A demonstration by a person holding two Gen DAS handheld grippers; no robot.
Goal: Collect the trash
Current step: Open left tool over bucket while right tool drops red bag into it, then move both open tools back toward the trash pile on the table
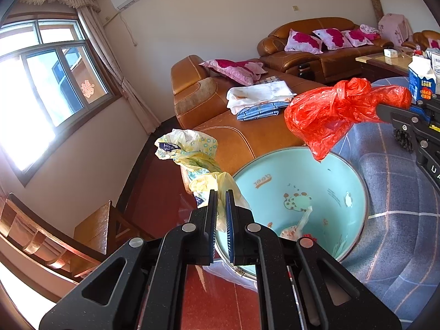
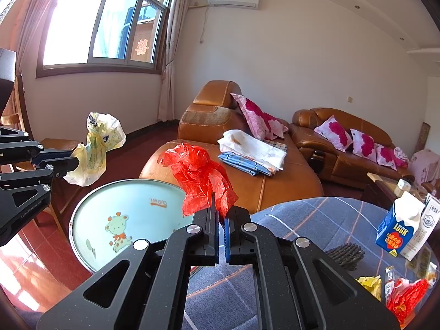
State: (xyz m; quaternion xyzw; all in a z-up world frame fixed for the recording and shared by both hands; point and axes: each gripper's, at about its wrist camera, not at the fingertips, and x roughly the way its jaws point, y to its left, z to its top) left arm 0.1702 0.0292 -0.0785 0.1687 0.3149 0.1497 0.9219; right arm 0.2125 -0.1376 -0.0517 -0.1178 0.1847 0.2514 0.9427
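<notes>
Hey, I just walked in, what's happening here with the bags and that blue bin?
A person is collecting trash with a handheld gripper in each hand. The left gripper is clamped on a crumpled yellow-and-white plastic bag, and the right gripper is clamped on a knotted red plastic bag. Both bags are held up around the rim of the open light-blue bin, neither dropped in yet. A little litter already lies at its bottom.

The bin (image 2: 129, 220) stands between the sofa (image 2: 275, 181) and the table (image 2: 316, 220). A carton (image 2: 398, 225) stands on the table. Folded cloths (image 2: 253, 151) lie on the sofa.
</notes>
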